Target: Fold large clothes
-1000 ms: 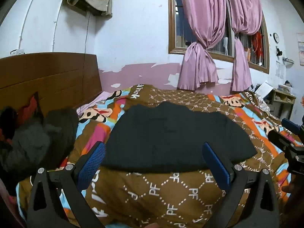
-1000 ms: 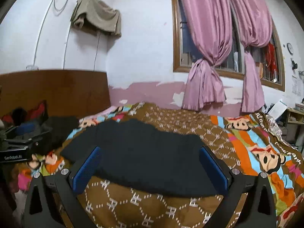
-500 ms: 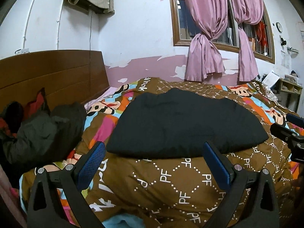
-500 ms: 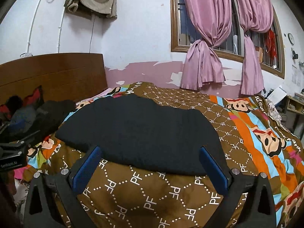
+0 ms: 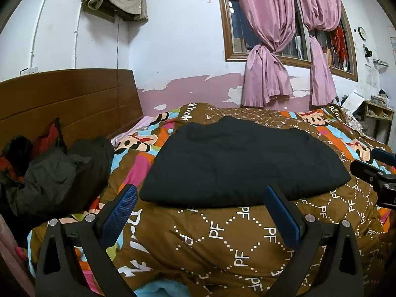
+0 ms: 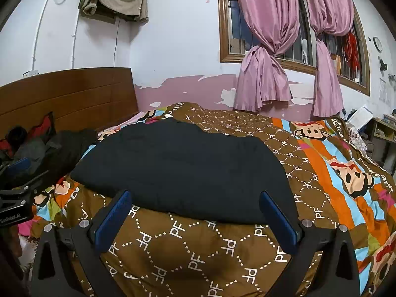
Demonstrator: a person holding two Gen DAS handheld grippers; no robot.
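Seen from the left wrist: left gripper (image 5: pixel 200 205) spread wide and empty above the near edge of the brown patterned quilt (image 5: pixel 222 235), folded black garment (image 5: pixel 242 163) lying soft and flat mid-bed, crumpled dark jacket heap (image 5: pixel 59 173) by the wooden headboard (image 5: pixel 66 96) at the left edge. Seen from the right wrist: right gripper (image 6: pixel 195 210) likewise splayed and empty, just short of the garment's near hem, pink knotted curtains (image 6: pixel 264 49) beyond the far edge.
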